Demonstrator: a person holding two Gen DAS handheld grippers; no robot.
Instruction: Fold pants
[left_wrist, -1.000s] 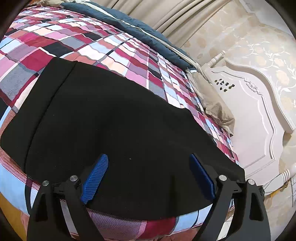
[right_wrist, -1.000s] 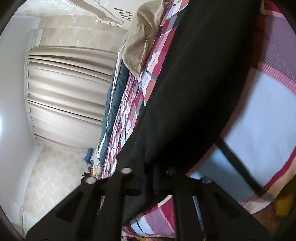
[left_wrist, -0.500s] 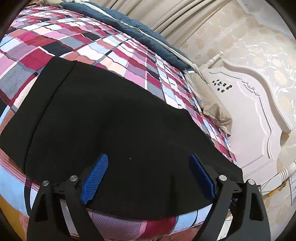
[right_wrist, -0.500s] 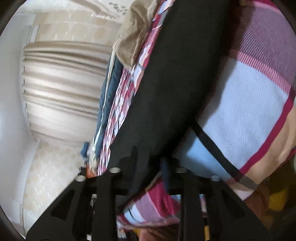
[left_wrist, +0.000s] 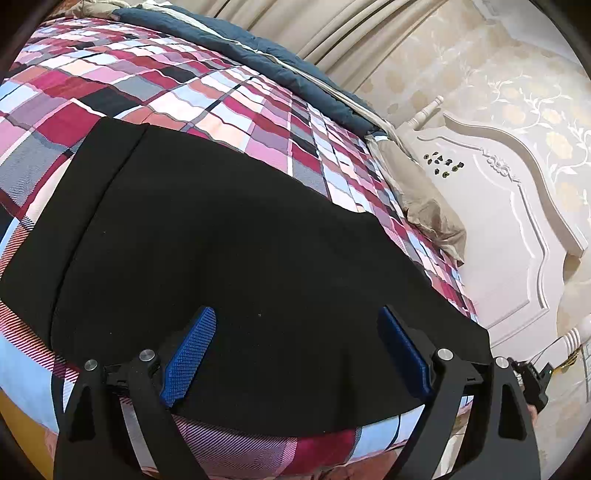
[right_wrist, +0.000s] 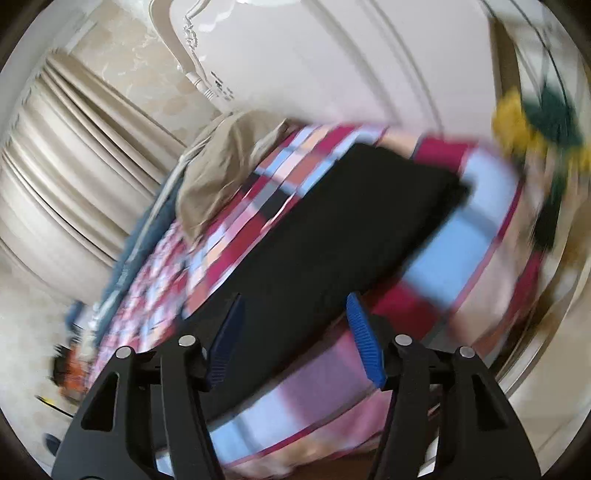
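1. on the bed (left_wrist: 229, 92), which is covered by a checked sheet of red, pink, blue and grey, black pants (left_wrist: 229, 258) are laid flat, reaching to the near edge of the mattress.
2. above the near part of the pants the left gripper (left_wrist: 295, 354) is held with its blue-padded jaws spread wide; nothing is clasped between them, and the dark cloth is seen through the gap.
3. in the right wrist view the right gripper (right_wrist: 295, 332) is seen released, its jaws having just been opening; no cloth is pinched between the pads, and the pants (right_wrist: 332, 240) are seen beyond them, lying on the bed (right_wrist: 461, 251).
4. that view is blurred and tilted.
5. a tan pillow (left_wrist: 428, 199) is seen at the head of the bed, beside a white carved headboard (left_wrist: 509, 229).
6. a dark blue quilt (left_wrist: 258, 55) is laid along the far side, before beige curtains (left_wrist: 332, 26).
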